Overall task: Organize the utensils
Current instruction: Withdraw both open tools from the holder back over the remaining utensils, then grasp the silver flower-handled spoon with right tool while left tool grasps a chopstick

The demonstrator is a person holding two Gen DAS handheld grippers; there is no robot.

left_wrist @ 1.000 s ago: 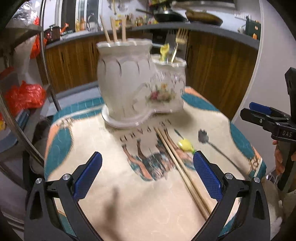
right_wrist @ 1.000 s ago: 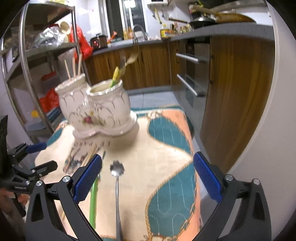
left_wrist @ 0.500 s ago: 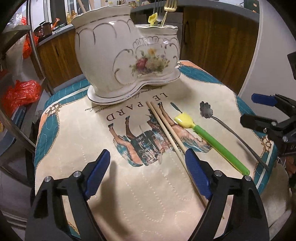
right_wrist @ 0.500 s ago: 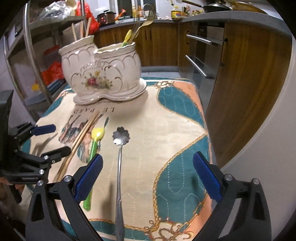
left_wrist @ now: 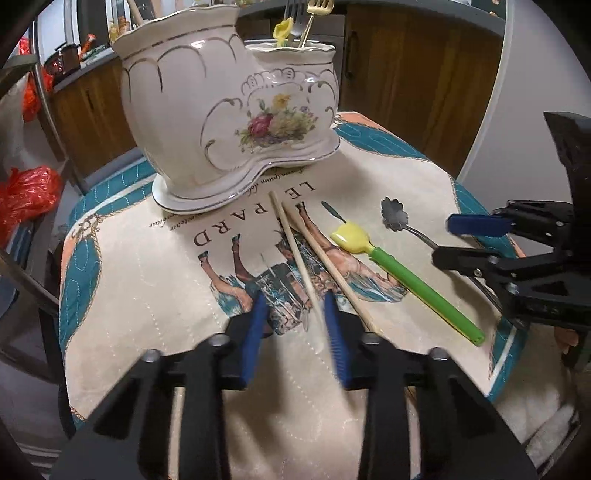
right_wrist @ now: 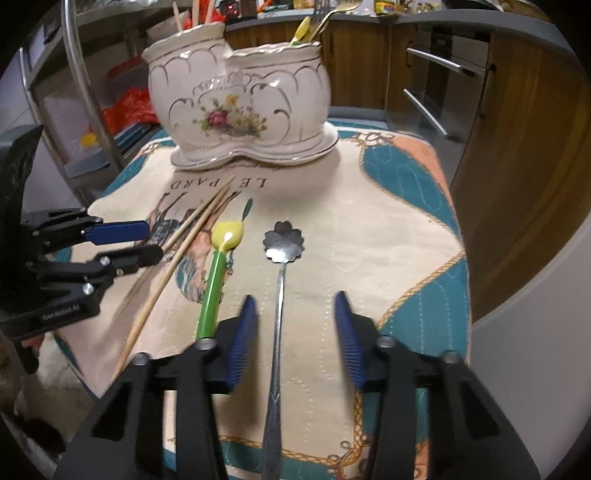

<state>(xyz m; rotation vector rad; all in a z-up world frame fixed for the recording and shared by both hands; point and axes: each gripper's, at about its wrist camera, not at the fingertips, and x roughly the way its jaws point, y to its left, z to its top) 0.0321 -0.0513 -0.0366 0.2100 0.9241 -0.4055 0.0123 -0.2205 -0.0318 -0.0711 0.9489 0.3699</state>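
Since the earlier frames you are bringing both grippers lower and nearer the printed cloth (right_wrist: 388,229), and both sets of jaws have just been closing. Your left gripper (left_wrist: 295,325) is standing narrowed around one pale chopstick (left_wrist: 295,254); its pads are blurred, so I cannot tell whether they are pressing it. The second chopstick (left_wrist: 332,267) is lying just outside the right-hand pad. Your right gripper (right_wrist: 295,325) is straddling the flower-bowled metal spoon (right_wrist: 282,242), with cloth showing on both sides of the handle, so the jaws are apart and not clamped.

The green-handled yellow spoon (right_wrist: 216,280) is lying between the chopsticks and the metal spoon, leaving little room between your two grippers. The cloth's near edge is falling away close under both grippers; the far end is being taken up by the floral ceramic utensil holder (right_wrist: 240,103).

The holder is now filling more of each view. Its contents are being cut off at the top edge: only a fork (left_wrist: 319,7), a yellow tip and stick ends are showing.
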